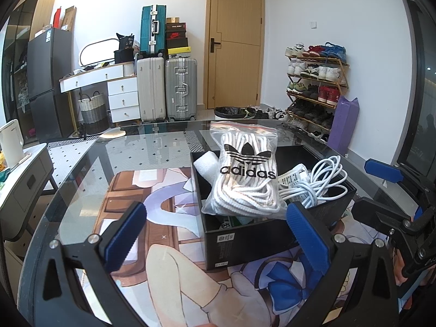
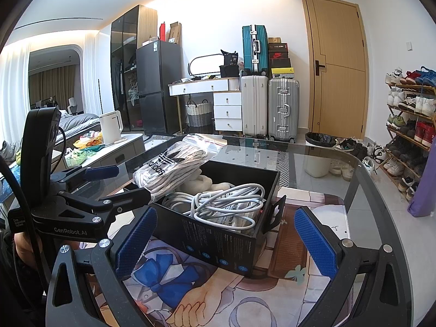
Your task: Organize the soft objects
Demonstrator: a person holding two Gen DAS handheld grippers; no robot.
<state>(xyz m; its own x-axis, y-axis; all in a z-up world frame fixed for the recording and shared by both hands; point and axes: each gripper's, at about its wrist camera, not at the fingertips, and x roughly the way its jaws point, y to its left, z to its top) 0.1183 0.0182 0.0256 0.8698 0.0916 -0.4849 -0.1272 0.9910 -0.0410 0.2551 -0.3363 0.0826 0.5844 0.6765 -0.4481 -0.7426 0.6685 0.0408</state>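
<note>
Here, both spread wide: left gripper (image 1: 215,234), right gripper (image 2: 226,237), flanking open black cardboard box (image 2: 218,248) holding clear Adidas-printed bag of white laces (image 1: 245,171).

Place: home, lived-in bedroom/studio.
Evidence: bed (image 2: 79,122), fridge (image 2: 158,87), suitcases (image 1: 166,87), shoe rack (image 1: 316,81), dresser w/ mirror (image 1: 109,81), kettle (image 2: 110,126), wood door (image 1: 234,43).

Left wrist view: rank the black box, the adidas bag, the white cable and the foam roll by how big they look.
1. Black box
2. Adidas bag
3. White cable
4. Foam roll, partly hidden behind the bag, so its true extent is unsure.
</note>
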